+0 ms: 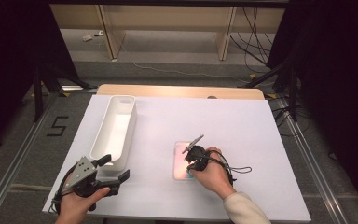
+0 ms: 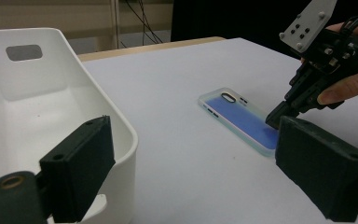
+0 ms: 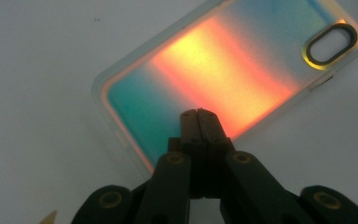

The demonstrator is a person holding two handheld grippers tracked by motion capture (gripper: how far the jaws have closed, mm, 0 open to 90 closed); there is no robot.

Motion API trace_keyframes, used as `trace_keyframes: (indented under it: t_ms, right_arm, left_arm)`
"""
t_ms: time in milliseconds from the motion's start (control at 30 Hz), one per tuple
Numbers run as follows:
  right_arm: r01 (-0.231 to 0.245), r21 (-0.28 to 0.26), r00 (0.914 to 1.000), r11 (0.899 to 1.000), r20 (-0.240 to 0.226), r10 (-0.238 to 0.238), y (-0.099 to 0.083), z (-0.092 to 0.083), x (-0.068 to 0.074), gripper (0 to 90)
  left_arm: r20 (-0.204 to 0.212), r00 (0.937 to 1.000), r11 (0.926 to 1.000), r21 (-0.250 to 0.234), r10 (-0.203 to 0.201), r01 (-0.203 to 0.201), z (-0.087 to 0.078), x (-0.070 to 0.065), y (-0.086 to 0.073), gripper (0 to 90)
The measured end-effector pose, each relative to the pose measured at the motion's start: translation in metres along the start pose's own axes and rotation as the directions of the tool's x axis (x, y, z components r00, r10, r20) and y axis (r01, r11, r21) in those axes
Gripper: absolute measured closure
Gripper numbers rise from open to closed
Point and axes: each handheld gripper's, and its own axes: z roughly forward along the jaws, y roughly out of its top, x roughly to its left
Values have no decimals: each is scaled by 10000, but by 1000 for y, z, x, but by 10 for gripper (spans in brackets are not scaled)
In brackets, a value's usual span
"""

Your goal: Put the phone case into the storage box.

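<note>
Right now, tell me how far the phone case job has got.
Nothing looks finished: the iridescent translucent phone case lies flat on the white table, and the long white plastic bin holds nothing visible. In hand: the right gripper, jaws shut, tip over the case's near end. The left gripper waits open beside the bin. Lifting remains.

The left gripper (image 1: 114, 170) is a black tool with two thick, block-shaped black jaws; each jaw hangs on a black link arm with a round brass-coloured pivot. On its top sits a grey three-cornered plate with small dark holes, and a black cable loops from its back. The right gripper (image 3: 199, 112) is also black, with two narrow black jaws, black link arms and brass-coloured round pivots. It carries the same grey three-cornered plate, fixed with small screws, and a thin black cable that curls beside it. The person's right arm wears a cream-coloured sleeve (image 1: 244, 207) with a ribbed cuff.
</note>
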Motion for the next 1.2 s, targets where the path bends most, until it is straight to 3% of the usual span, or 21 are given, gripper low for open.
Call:
trace_keyframes:
  t_ms: [33, 267, 533, 567, 867, 1100, 1200]
  right_arm:
    - [-36, 20, 10000, 10000, 10, 36, 0, 0, 0, 900]
    - [-78, -38, 10000, 10000, -35, 78, 0, 0, -1, 900]
    - [-168, -46, 9999, 9998, -18, 168, -1, 0, -2, 900]
    - [-171, -50, 9999, 9998, -26, 171, -1, 0, -2, 900]
    - [-316, -54, 9995, 9995, -28, 316, -1, 0, -3, 900]
    - [-775, -646, 9970, 9949, -132, 768, 2, -16, -6, 784]
    - [-1257, -907, 9920, 9879, -208, 1244, 2, -25, -10, 720]
  left_arm:
    - [119, 9998, 9998, -111, 150, -149, 1, 1, 0, 111]
    - [-6, 10000, 10000, 4, 0, 0, 0, 0, 0, 111]
    - [118, 9997, 9998, -83, 205, -204, 1, 1, 0, 111]
    - [37, 10000, 10000, 12, 76, -76, 0, 0, 0, 111]
    - [55, 9999, 9999, -7, 154, -154, 0, 1, 1, 112]
    - [45, 10000, 10000, -20, 28, -28, 0, 0, 1, 112]
    - [47, 10000, 10000, -24, 9, -9, 0, 0, 1, 112]
